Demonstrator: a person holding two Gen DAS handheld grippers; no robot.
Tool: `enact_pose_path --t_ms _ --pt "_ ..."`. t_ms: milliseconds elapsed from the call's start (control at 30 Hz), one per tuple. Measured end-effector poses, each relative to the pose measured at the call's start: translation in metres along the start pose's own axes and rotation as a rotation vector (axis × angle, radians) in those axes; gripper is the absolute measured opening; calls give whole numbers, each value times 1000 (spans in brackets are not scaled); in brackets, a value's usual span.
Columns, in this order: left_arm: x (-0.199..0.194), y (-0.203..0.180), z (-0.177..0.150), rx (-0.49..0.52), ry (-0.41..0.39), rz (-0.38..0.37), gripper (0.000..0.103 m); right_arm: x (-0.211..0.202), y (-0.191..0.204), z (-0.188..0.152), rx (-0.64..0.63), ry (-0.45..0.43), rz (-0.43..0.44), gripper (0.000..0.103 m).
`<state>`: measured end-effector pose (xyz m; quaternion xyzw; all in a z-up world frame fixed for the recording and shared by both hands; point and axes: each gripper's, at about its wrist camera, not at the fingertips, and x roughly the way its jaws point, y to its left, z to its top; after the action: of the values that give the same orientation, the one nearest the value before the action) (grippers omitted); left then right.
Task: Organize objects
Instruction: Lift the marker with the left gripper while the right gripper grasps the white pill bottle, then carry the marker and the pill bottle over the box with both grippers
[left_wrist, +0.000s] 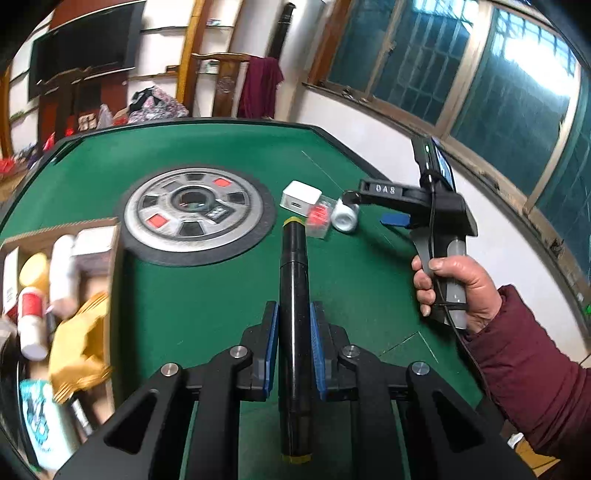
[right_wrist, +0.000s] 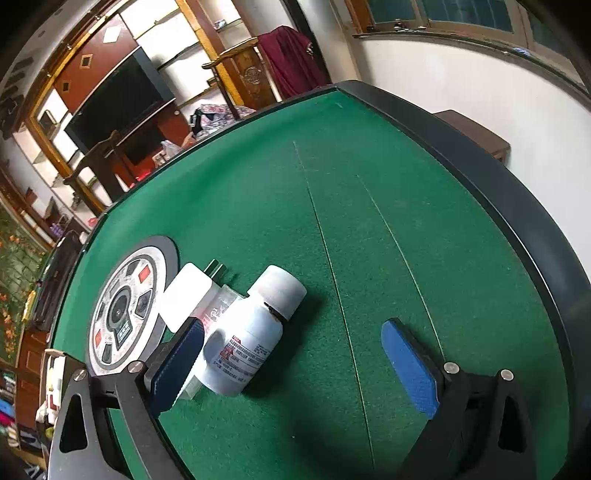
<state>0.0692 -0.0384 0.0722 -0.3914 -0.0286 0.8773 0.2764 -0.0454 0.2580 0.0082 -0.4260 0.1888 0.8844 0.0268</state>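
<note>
My left gripper is shut on a long black tube with yellow ends, held above the green table. My right gripper is open, its jaws either side of a white pill bottle that lies on its side on the felt. In the left wrist view the right gripper hangs over that bottle. A white charger plug and a clear packet with red print lie just left of the bottle.
A cardboard box at the table's left holds bottles, a yellow pouch and other items. A round silver dial sits in the table's middle. The table has a raised dark rim. A wall and windows stand to the right.
</note>
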Motion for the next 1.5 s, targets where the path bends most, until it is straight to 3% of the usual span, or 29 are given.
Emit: enact_pose_path --t_ms 67,167,300,467,833,1033,1500 --pt "-12 11 -5 -28 -20 6 16 0 5 0 -4 11 -24 83" --pt "-28 28 -12 -64 -48 19 16 4 22 -3 -67 52 -157 42" --pt "-51 50 -22 -107 -90 37 16 11 39 -5 -120 83 -219 40" --pt "-71 74 -30 -166 -126 50 16 14 32 0 -98 83 -228 37" --pt "-98 108 -55 -265 -150 62 16 -40 22 -27 -74 89 -78 37" --pt "-118 111 -63 -270 -176 95 16 -64 43 -42 -92 96 42 37" --pt "-145 108 -70 -254 -186 228 16 -80 129 -72 -232 106 172 37"
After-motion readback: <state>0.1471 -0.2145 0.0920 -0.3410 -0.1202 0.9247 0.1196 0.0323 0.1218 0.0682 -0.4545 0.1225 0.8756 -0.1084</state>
